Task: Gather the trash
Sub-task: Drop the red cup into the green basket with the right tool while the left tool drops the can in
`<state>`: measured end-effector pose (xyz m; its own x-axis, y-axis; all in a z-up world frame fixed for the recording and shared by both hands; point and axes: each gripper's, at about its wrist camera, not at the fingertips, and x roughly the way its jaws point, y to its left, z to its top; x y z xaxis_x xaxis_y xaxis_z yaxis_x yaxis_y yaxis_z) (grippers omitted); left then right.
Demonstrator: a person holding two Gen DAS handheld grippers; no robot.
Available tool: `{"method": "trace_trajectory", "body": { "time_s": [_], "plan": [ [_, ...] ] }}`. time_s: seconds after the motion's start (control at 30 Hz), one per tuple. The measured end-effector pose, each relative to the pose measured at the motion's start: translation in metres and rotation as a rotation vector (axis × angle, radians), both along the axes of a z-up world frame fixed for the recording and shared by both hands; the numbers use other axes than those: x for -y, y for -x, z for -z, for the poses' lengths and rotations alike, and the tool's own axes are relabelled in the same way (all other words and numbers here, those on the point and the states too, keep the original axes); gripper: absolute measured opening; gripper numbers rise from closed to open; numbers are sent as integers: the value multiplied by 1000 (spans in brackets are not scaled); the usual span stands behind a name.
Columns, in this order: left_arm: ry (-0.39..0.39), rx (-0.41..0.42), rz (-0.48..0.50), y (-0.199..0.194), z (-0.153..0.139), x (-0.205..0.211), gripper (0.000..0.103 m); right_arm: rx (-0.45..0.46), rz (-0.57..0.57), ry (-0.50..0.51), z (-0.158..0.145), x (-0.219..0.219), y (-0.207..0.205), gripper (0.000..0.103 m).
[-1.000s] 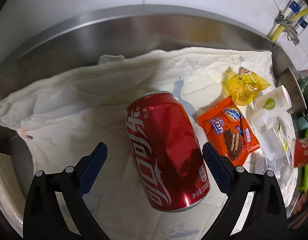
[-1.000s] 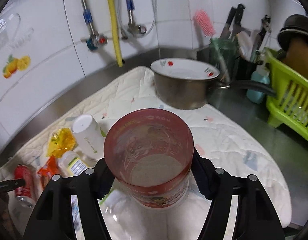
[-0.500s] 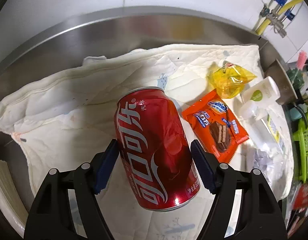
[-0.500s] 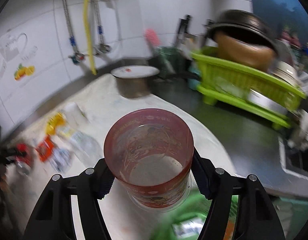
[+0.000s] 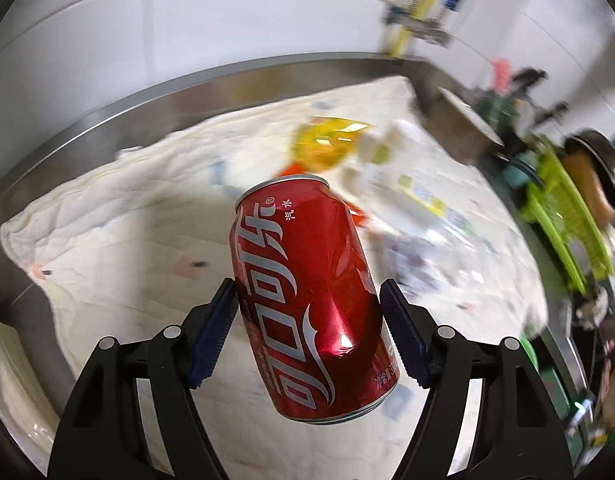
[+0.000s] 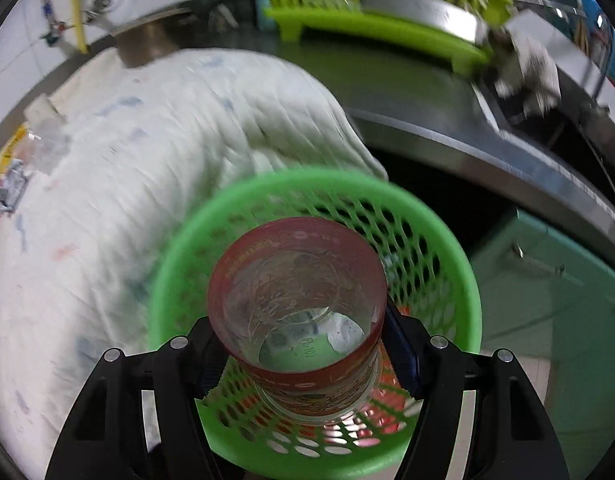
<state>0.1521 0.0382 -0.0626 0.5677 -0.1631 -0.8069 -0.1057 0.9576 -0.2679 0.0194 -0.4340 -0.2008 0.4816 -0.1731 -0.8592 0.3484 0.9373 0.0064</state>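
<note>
My left gripper (image 5: 307, 332) is shut on a dented red cola can (image 5: 307, 280) and holds it above the white cloth (image 5: 127, 240). Behind the can lie a yellow wrapper (image 5: 327, 140), an orange wrapper (image 5: 357, 214) partly hidden by the can, and blurred clear bottles (image 5: 419, 200). My right gripper (image 6: 303, 352) is shut on a clear plastic cup with a red printed band (image 6: 297, 304). It holds the cup over the open mouth of a green mesh basket (image 6: 459, 264) that stands below the counter's front edge.
A steel pot (image 5: 455, 116) and a lime dish rack (image 6: 371, 20) stand at the back of the steel counter (image 6: 487, 152). A green cabinet (image 6: 555, 288) is beyond the basket. White tiled wall with pipes (image 5: 411, 12) is behind the counter.
My left gripper closed on the can and lifted it off the cloth. My right gripper swung the cup away from the cloth and down over the green basket.
</note>
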Motion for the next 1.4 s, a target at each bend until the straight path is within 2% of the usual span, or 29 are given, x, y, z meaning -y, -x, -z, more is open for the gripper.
{"method": "trace_trajectory", "body": {
  "time_s": [0.3,0.4,0.47,0.63,0.83,1.07,1.27,1.4],
  "plan": [
    [4,50,259,14,-24,102,71,-64,68,-66,43,25,16,65],
    [12,48,350,19,-26,141,71,-57,74,-73,44,27,19,67],
    [11,44,413,21,-24,168,71,-45,76,-76,42,28,23,72],
    [13,26,553,31,-17,231,69,2,90,-77,23,31,38,72],
    [20,-11,694,42,4,300,66,88,118,-64,-10,38,73,75],
    [-10,-96,818,53,53,368,63,164,166,-68,-35,46,113,75],
    [-25,-185,864,59,95,408,62,189,196,-62,-43,45,135,75],
    [-21,-200,887,63,108,429,62,185,210,-65,-43,47,143,75]
  ]
}}
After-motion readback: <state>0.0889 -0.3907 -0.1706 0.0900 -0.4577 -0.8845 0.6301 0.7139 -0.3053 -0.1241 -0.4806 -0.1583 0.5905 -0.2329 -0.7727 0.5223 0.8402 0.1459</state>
